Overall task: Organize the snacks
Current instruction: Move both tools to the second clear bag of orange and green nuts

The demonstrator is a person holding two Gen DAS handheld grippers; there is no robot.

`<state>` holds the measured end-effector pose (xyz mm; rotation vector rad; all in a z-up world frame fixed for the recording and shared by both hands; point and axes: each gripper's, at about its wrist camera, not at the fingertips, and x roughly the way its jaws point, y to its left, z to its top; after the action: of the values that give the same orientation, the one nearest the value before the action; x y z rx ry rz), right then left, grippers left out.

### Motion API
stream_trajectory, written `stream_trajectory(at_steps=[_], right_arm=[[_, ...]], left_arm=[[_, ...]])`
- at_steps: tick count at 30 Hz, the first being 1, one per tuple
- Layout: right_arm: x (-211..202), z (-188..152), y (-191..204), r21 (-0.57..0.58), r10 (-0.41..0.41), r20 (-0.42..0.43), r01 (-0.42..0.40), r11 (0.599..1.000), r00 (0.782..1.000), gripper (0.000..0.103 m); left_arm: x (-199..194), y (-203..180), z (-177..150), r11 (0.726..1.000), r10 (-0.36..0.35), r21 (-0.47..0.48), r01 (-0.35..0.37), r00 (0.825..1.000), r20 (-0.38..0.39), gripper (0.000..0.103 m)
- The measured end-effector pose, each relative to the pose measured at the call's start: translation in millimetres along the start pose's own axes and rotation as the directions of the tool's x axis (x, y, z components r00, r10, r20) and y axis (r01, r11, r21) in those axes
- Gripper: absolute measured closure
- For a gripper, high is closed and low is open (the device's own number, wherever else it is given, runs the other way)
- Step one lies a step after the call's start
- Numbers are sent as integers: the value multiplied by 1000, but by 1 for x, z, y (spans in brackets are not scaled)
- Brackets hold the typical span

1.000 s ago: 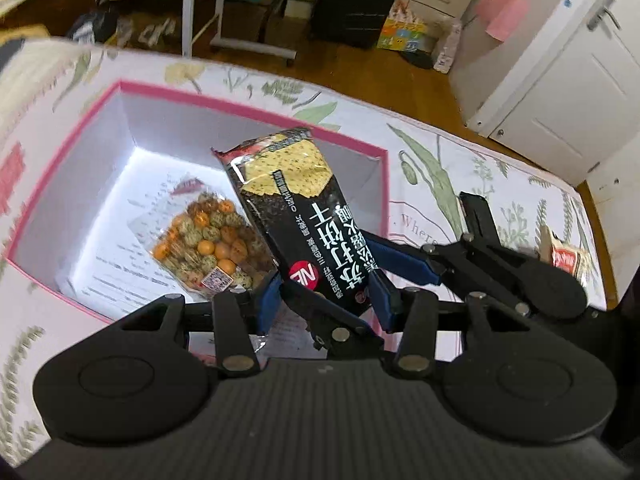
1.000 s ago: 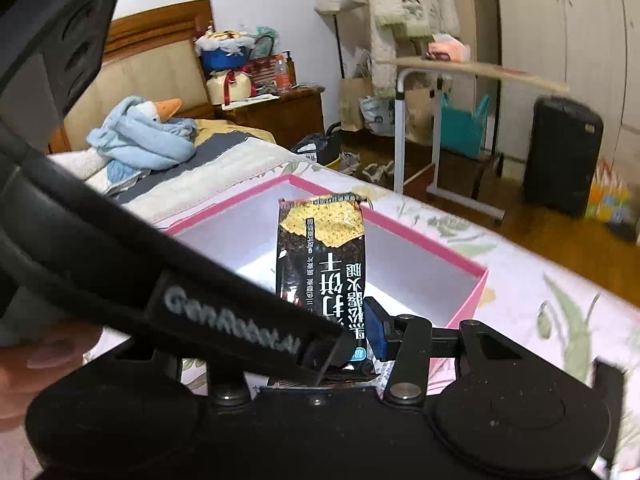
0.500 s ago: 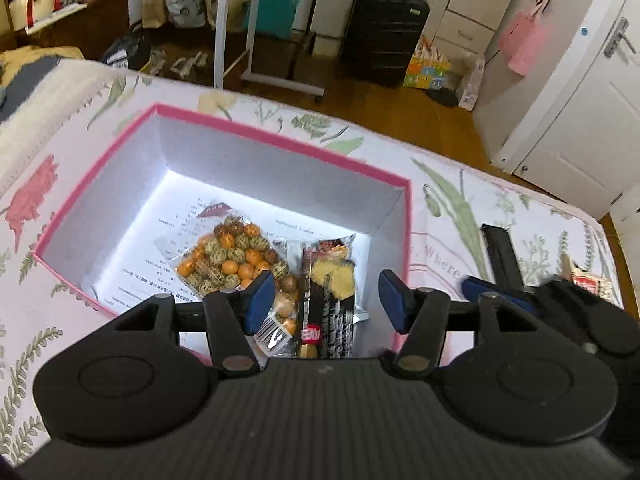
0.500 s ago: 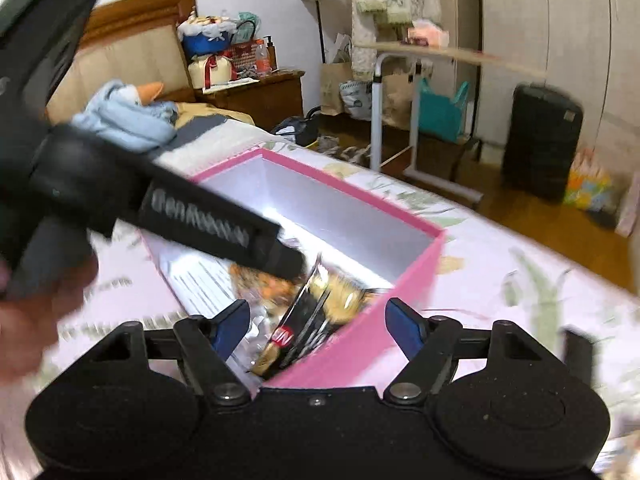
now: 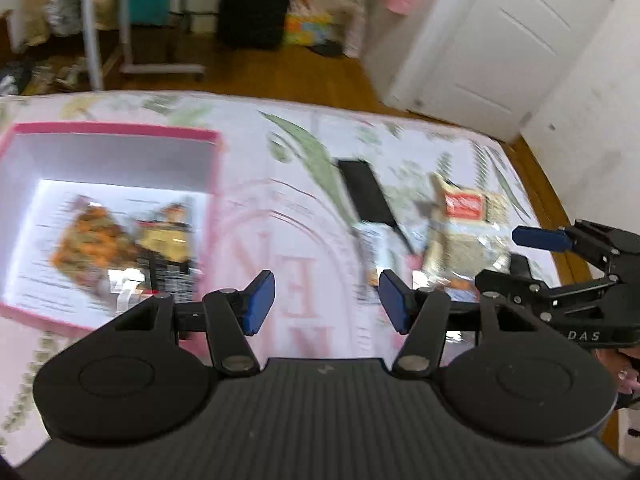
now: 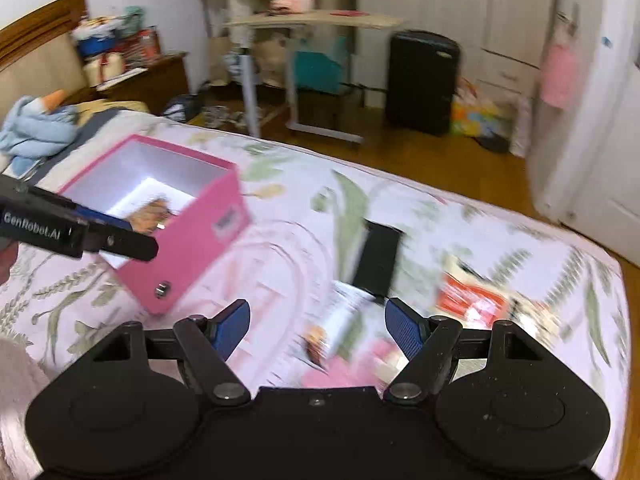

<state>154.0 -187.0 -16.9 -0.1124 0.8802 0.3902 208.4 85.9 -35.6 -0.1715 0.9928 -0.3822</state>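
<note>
A pink box [image 5: 120, 132] sits on the flowered bedspread; it also shows in the right wrist view [image 6: 192, 256]. Inside lie a bag of mixed nuts [image 5: 92, 240] and a black and gold cracker packet [image 5: 168, 252]. My left gripper [image 5: 326, 300] is open and empty over the bedspread, right of the box. My right gripper [image 6: 318, 328] is open and empty above loose snacks. A red and white packet [image 5: 464, 208] [image 6: 472, 300] lies to the right. A white packet [image 6: 344, 312] and a pink packet [image 6: 352, 368] lie near the right fingertips. The frames are blurred.
A flat black object [image 5: 366, 194] [image 6: 378, 256] lies on the bedspread between box and snacks. The bed edge [image 6: 440, 196] drops to a wooden floor with a black suitcase [image 6: 422, 80] and a rolling table [image 6: 312, 24]. A blue towel [image 6: 32, 128] lies at the far left.
The cracker packet, held over the box a second ago, now lies inside it. Both grippers have opened and swung right, away from the box toward the loose snacks.
</note>
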Motion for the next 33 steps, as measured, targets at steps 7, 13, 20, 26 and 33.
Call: stream_trajectory(at_steps=[7, 13, 20, 26, 33], right_arm=[[8, -46, -47, 164, -63, -71, 74, 984, 996, 24], [19, -86, -91, 298, -105, -107, 133, 945, 989, 24], [31, -117, -126, 395, -145, -152, 194, 898, 978, 24], [26, -129, -146, 483, -180, -137, 224, 846, 974, 24], [24, -142, -164, 545, -102, -137, 161, 823, 985, 24]], left_arm=[[43, -39, -9, 998, -46, 50, 48, 998, -36, 48], [89, -51, -34, 990, -143, -7, 143, 987, -79, 50], [130, -54, -58, 978, -209, -43, 205, 972, -110, 50], [151, -54, -58, 981, -186, -68, 180, 977, -99, 50], [164, -56, -64, 977, -200, -96, 189, 972, -122, 50]])
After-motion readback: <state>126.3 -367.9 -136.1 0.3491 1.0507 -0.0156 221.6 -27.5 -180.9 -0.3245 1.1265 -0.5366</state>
